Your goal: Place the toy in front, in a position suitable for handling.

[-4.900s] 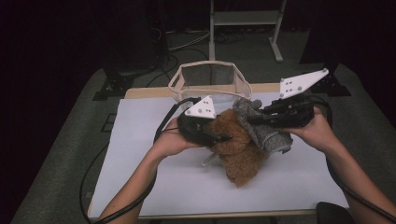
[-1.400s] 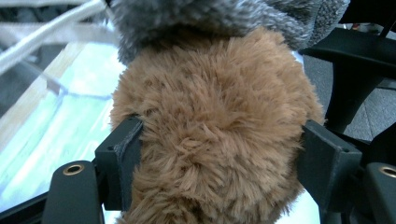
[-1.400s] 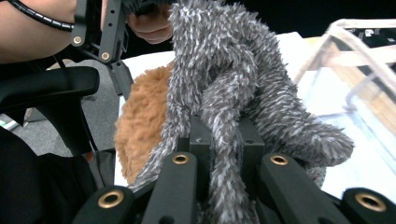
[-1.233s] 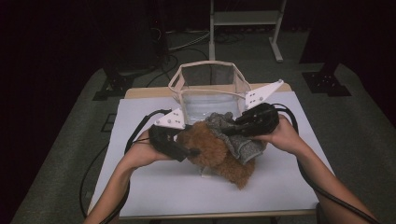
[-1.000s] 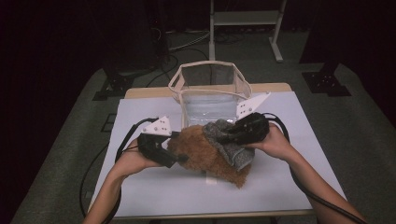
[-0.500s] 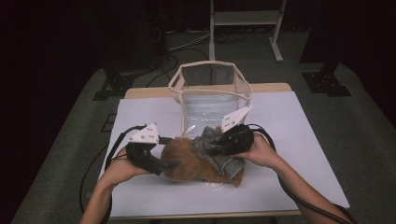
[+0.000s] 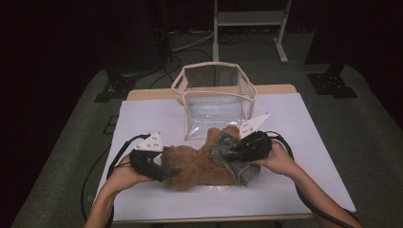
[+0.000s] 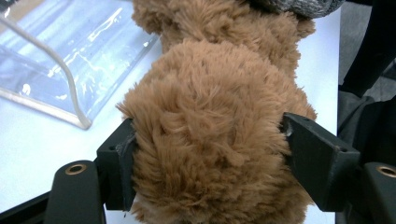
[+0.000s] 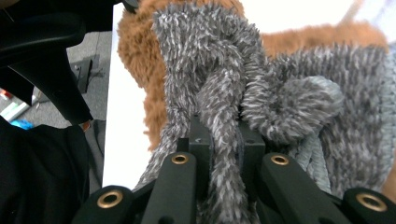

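Note:
A brown plush bear [image 7: 197, 164] lies on the white table [image 7: 313, 137], wearing a grey knitted garment [image 7: 225, 159] on its right part. My left gripper [image 7: 172, 172] clasps a round furry part of the bear [image 8: 210, 140] from the left, both pads sunk into the fur; its jaws have just closed a little further on it. My right gripper [image 7: 234, 153] comes in from the right, shut on a strand of the grey knit [image 9: 224, 107], with a pompom [image 9: 292, 105] beside the jaws.
A clear plastic bag [image 7: 216, 99] with a cream rim stands open just behind the bear, and its wall [image 8: 70, 56] lies close in the left gripper view. Cables trail from both grippers over the table edges. A dark floor and a stand surround the table.
Both hands have come down and toward the person, bringing the bear from in front of the bag's mouth down onto the table nearer the front edge. Both grips stayed on.

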